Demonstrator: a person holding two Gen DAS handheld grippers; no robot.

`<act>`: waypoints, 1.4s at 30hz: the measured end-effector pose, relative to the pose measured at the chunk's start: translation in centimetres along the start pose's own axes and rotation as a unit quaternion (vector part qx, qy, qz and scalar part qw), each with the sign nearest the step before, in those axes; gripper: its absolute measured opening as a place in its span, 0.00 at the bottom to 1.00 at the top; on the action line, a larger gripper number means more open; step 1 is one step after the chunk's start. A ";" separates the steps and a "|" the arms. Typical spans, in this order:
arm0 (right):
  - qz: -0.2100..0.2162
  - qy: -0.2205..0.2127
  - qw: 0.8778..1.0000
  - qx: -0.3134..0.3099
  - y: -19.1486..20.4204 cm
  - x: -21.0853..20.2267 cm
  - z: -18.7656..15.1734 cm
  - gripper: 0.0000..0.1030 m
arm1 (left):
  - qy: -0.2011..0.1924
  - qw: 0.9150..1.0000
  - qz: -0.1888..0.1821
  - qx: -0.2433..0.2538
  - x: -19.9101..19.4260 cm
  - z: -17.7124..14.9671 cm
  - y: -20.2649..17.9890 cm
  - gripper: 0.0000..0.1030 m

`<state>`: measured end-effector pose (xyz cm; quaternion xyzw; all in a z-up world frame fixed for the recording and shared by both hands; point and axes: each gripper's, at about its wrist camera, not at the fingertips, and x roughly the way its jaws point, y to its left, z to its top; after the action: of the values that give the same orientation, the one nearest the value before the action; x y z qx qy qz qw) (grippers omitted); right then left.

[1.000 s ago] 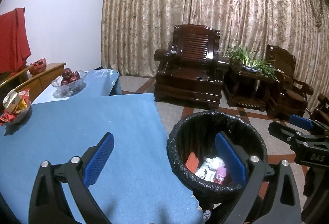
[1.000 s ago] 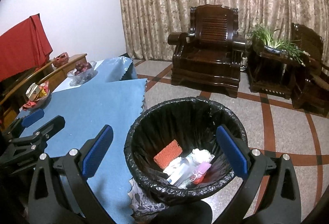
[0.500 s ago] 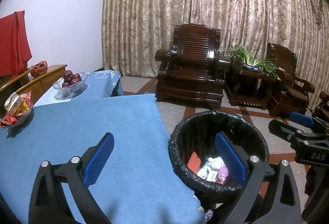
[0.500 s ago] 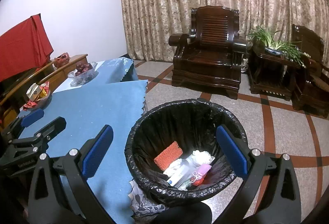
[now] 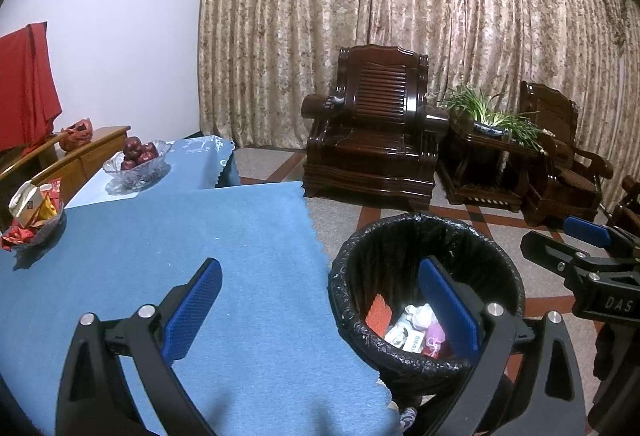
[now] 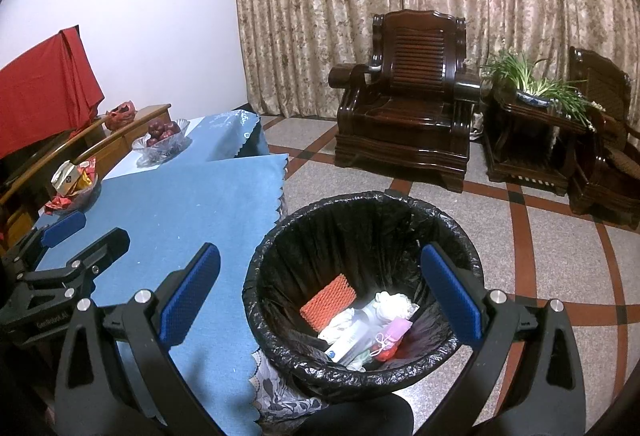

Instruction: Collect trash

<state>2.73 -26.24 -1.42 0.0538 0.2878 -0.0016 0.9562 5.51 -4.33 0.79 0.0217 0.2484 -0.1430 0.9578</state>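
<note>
A bin lined with a black bag (image 6: pixel 362 296) stands on the floor beside the table's right edge; the left wrist view shows the same bin (image 5: pixel 424 284). Inside lie an orange foam net (image 6: pixel 328 302), crumpled white tissue (image 6: pixel 394 306), a white packet and a pink wrapper. My right gripper (image 6: pixel 320 296) hangs open above the bin, nothing between its fingers. My left gripper (image 5: pixel 322 310) is open too, over the blue tablecloth (image 5: pixel 180 256) near the table's edge, and empty. Each gripper shows at the side of the other's view.
On the far left of the table sit a bowl of snack packets (image 5: pixel 30 213) and a glass bowl of red fruit (image 5: pixel 136 161). A dark wooden armchair (image 6: pixel 408 115), a side table with a plant (image 6: pixel 532 103) and a second chair stand on tiled floor before curtains.
Both views have shifted slightly, the bin sitting a little lower and further right in the left wrist view. Both grippers stay open and empty.
</note>
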 end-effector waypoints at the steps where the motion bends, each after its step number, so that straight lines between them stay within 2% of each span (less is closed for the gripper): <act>1: 0.000 0.000 1.000 0.000 0.0 0.0 0.0 0.95 | 0.000 1.000 0.000 0.000 0.0 0.1 0.1 0.94; 42: 0.000 0.001 1.000 -0.002 0.2 0.3 -0.2 0.95 | 0.000 1.000 0.001 0.002 0.0 0.1 0.0 0.94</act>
<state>2.88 -25.97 -1.68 0.0519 0.2892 -0.0014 0.9559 5.59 -4.34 0.85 0.0238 0.2481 -0.1423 0.9579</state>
